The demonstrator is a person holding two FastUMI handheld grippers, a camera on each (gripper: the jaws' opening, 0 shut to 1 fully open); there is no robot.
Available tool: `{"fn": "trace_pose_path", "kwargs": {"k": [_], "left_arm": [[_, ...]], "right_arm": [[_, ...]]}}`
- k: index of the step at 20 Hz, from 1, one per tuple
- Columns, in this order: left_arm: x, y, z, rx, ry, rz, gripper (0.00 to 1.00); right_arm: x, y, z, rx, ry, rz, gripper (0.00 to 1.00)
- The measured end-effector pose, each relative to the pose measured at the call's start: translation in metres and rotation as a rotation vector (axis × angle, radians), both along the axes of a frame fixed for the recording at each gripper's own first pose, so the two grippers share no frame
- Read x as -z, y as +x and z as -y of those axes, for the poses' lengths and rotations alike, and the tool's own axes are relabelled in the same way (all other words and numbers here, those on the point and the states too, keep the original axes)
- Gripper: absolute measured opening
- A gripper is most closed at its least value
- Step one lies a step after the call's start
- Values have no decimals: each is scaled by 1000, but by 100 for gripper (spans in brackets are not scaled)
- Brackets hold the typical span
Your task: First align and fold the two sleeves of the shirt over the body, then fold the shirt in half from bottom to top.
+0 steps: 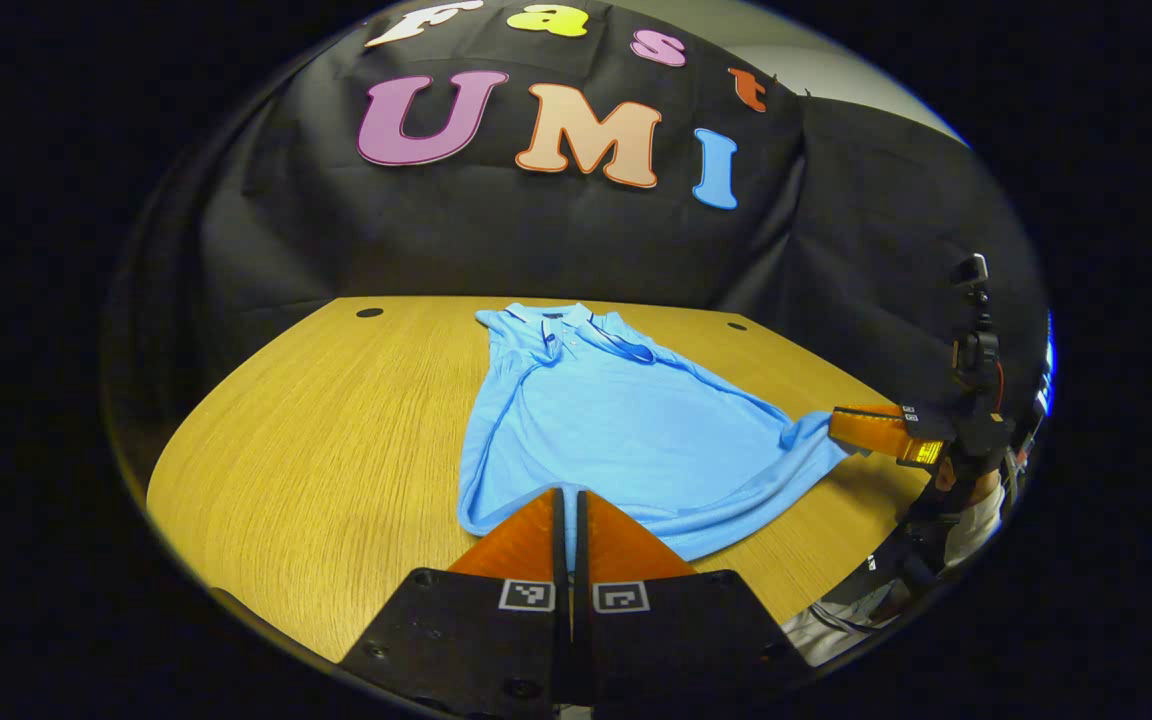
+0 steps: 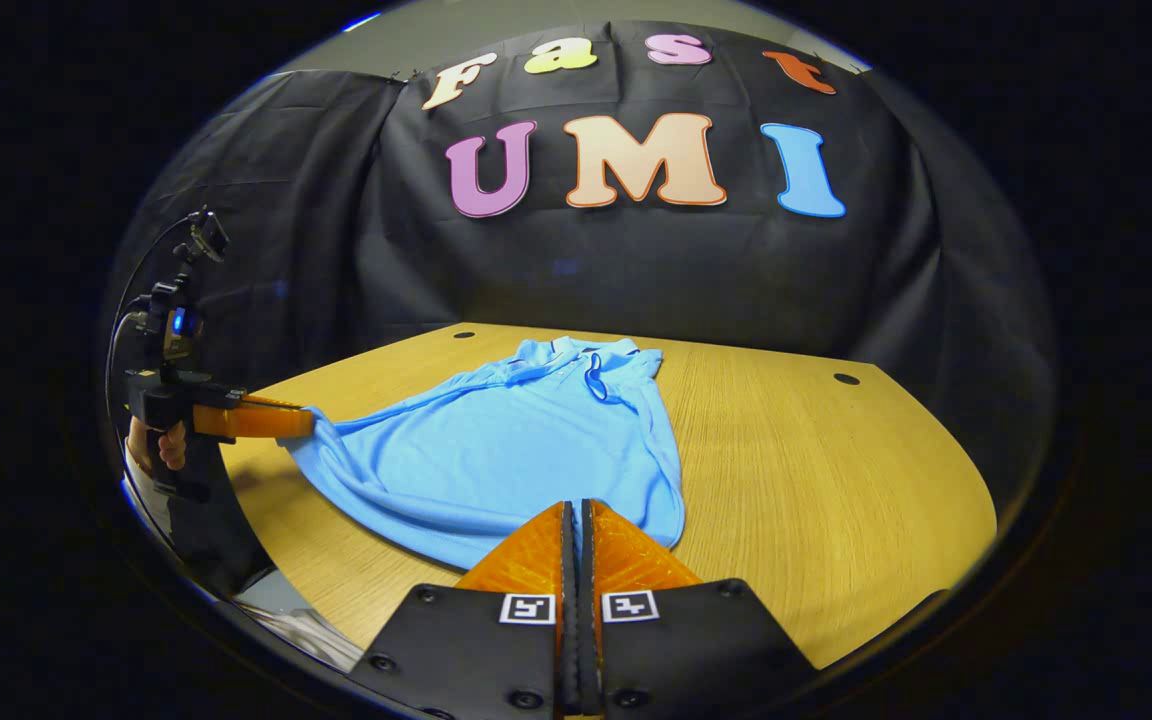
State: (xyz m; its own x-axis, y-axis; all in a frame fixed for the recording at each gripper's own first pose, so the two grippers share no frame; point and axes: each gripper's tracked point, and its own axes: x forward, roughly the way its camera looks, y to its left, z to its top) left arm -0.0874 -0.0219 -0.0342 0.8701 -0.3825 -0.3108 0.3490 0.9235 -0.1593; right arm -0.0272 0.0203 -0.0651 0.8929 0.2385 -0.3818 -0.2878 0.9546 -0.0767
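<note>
Sleeves look already folded in over the body, so the step in hand is, by my reading, the bottom-to-top fold. One blue shirt [image 1: 616, 420] lies on the wooden surface [image 1: 336, 440], collar toward twelve o'clock in both views and hem toward six. In the left gripper view the left claw [image 1: 568, 510] sits at six o'clock with its fingers pressed together on one hem corner; in the right gripper view the right claw [image 2: 576, 525] is likewise pinched shut on the other hem corner. Each view also catches the opposite claw farther off, at three o'clock and at nine o'clock, gripping the hem, with the cloth drawn taut between them. The next move calls for lifting both corners together, carrying them evenly toward the collar and laying the hem near the shoulders without skewing. Count: one shirt, two claws, one surface, three small dark holes in it.
</note>
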Motion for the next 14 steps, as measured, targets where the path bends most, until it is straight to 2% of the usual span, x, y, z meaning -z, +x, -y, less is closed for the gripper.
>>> {"fn": "trace_pose_path", "kwargs": {"k": [4, 7, 14], "left_arm": [[-24, 40, -2, -12, -37, 27, 0], [-39, 67, -7, -24, -53, 28, 0], [-63, 133, -7, -28, -27, 29, 0]], "right_arm": [[-18, 36, -2, 14, -22, 16, 0], [-24, 64, -4, 19, -58, 8, 2], [-36, 138, -7, 55, -86, 3, 3]]}}
